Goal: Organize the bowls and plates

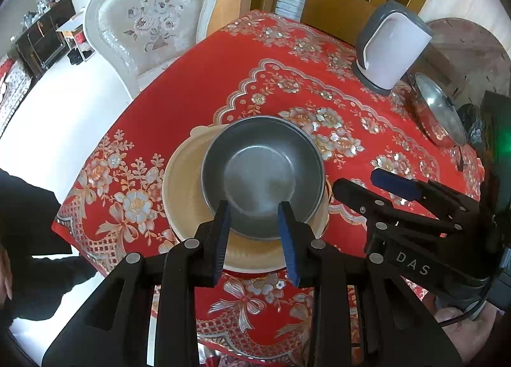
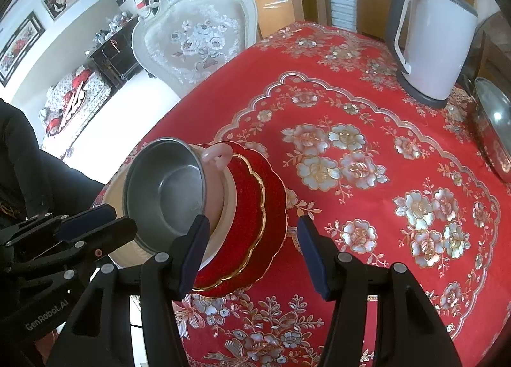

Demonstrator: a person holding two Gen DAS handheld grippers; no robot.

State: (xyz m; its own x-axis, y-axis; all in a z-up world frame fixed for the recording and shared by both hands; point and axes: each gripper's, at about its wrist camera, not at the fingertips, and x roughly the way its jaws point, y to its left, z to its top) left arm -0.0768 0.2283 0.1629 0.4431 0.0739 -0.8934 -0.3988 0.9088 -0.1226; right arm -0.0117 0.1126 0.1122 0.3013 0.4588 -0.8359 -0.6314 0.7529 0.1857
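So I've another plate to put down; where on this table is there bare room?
The widest free patch is the red floral tablecloth between the stacked dishes topped by the grey metal bowl and the white electric kettle. It is crowded at the stack, beside both hand-held grippers, and by the glass-lidded steel pot.

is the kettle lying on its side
No, the kettle stands upright on its grey base at the far side of the red tablecloth.

The red plates hide beneath the bowls; the pot lid is edge-cropped.
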